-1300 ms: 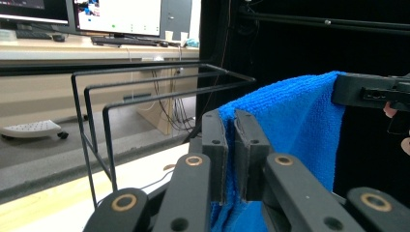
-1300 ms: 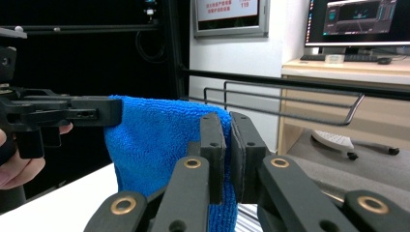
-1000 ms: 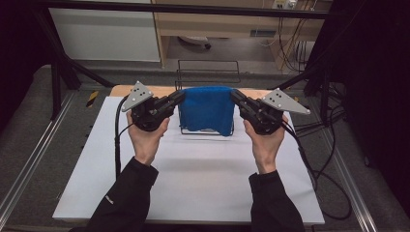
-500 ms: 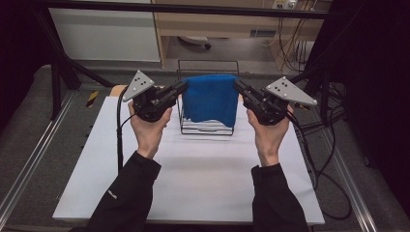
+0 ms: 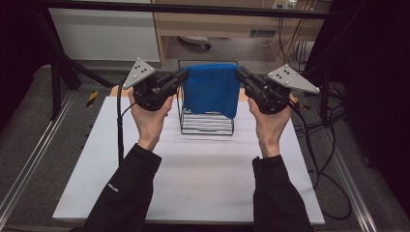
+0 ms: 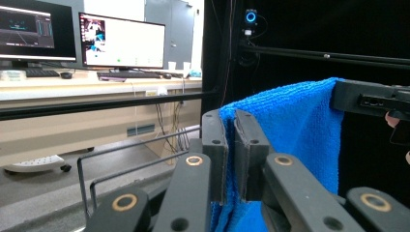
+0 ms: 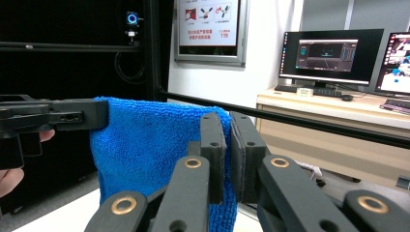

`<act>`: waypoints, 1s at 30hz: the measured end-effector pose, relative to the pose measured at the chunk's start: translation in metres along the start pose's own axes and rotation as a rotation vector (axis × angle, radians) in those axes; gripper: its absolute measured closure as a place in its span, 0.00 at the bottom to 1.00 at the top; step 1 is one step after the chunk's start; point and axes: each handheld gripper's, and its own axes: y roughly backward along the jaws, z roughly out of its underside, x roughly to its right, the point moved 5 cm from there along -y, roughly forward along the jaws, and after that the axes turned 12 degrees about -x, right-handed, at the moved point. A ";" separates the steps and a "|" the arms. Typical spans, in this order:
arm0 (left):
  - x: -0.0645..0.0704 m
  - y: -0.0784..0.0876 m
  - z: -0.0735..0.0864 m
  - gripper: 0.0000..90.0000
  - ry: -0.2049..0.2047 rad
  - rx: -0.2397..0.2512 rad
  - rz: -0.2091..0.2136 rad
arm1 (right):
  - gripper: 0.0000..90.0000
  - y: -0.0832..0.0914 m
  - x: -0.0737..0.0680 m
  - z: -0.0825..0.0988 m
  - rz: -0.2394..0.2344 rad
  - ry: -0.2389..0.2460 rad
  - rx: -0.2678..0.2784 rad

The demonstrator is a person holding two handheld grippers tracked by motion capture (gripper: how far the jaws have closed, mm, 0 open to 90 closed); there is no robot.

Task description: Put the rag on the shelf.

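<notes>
A blue towel (image 5: pixel 211 89) hangs folded between my two grippers, held up over a black wire rack (image 5: pixel 207 123) at the back of the white table. My left gripper (image 5: pixel 183 76) is shut on the towel's upper left corner, my right gripper (image 5: pixel 239 74) shut on its upper right corner. In the left gripper view the jaws pinch the blue towel (image 6: pixel 290 125) at its top edge (image 6: pixel 231 116), and the right gripper (image 6: pixel 370 98) shows at the far corner. In the right gripper view the blue towel (image 7: pixel 145 145) stretches from my closed jaws (image 7: pixel 227 116) to the left gripper (image 7: pixel 53 116).
The white table (image 5: pixel 193 179) lies open in front of the rack. A black frame bar (image 5: pixel 193 7) crosses overhead at the back. Cables (image 5: pixel 319 145) trail off the right edge. Desks with monitors (image 7: pixel 329 55) stand beyond the table.
Both grippers have risen and moved slightly back, lifting the towel from the rack's top so it hangs higher above the wire rack.
</notes>
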 end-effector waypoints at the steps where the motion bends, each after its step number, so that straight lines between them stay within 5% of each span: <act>1: 0.000 -0.001 -0.002 0.93 -0.001 0.002 -0.003 | 0.95 0.000 0.000 -0.001 0.001 -0.004 0.002; 30: -0.016 -0.010 -0.050 0.94 -0.007 0.044 -0.034 | 0.95 -0.018 0.016 -0.043 0.021 0.011 0.043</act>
